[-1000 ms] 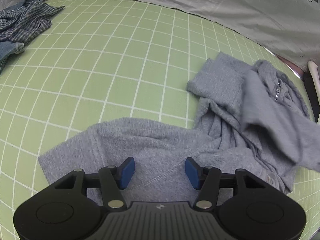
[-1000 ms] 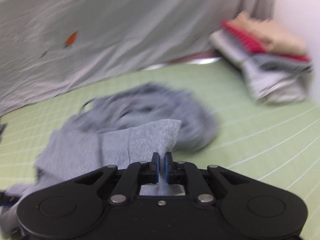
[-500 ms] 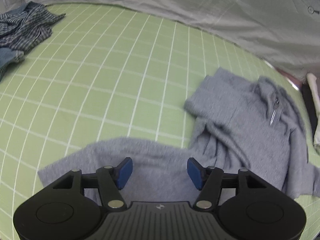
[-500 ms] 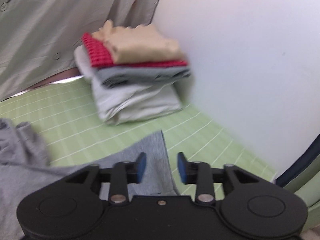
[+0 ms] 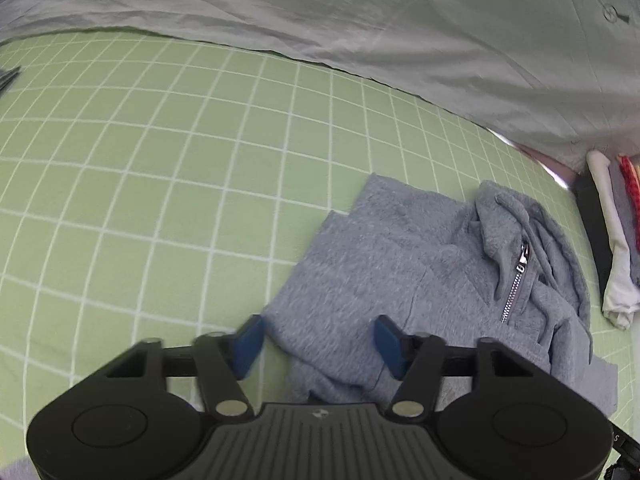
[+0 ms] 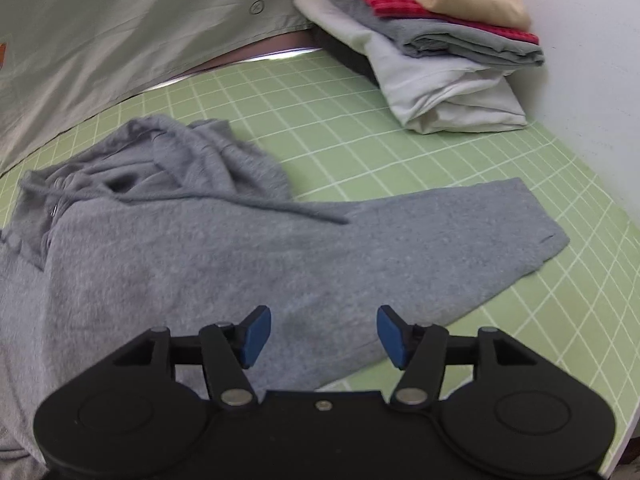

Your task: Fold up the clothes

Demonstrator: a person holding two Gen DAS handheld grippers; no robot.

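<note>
The hoodie (image 6: 192,256) lies on the green grid mat (image 5: 160,160), rumpled and only partly spread. In the right wrist view its hood (image 6: 168,152) is bunched at the far left, a drawstring (image 6: 280,206) trails across the chest, and one sleeve (image 6: 460,236) stretches out flat to the right, cuff at the far right end. In the left wrist view the body is doubled over on itself, with the zipper (image 5: 516,280) showing near the collar on the right.

It looks like thick, soft fleece: limp, likely to sag and drag along the mat if lifted by one point, but not slippery or fragile. The firmer parts should give the best hold: the sleeve cuff, the hem, or a shoulder seam, pinched through a single layer edge so the rest does not bunch up. The zipper and drawstring are best avoided.

The left gripper (image 5: 318,344) hovers over the near edge of the cloth, jaws wide apart, holding nothing. The right gripper (image 6: 322,334) hangs above the sleeve's upper part, jaws likewise spread and empty.

At the far right a stack (image 6: 432,40) of folded clothes sits by the wall. A pale sheet (image 5: 360,20) runs along the far side.
</note>
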